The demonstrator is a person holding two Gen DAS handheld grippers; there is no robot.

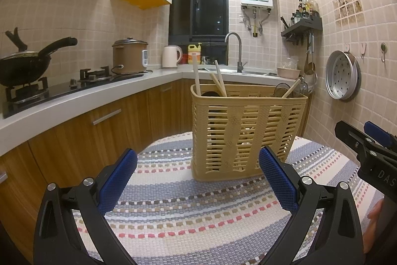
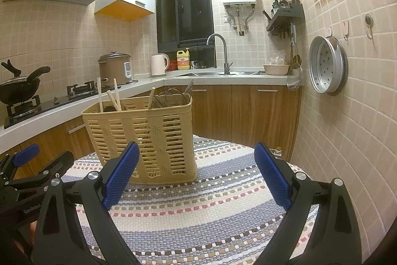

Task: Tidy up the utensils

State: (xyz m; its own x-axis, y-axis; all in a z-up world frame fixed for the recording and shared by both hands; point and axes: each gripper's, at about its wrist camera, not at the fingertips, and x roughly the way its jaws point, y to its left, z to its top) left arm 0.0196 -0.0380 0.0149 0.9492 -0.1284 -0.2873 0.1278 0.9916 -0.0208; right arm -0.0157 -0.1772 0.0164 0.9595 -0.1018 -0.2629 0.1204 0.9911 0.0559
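Note:
A beige slatted plastic basket stands upright on a round table with a striped woven cloth. Wooden handles stick up at its left end, and wire strainers lean at its right end. My left gripper hovers open just in front of the basket, empty. In the right wrist view the basket sits ahead to the left, with wooden handles and strainers inside. My right gripper is open and empty over the cloth. Each gripper shows at the edge of the other's view, the right gripper and the left gripper.
An L-shaped counter runs left and behind, carrying a wok on a gas hob, a rice cooker, a kettle and a sink tap. A metal steamer tray hangs on the tiled right wall.

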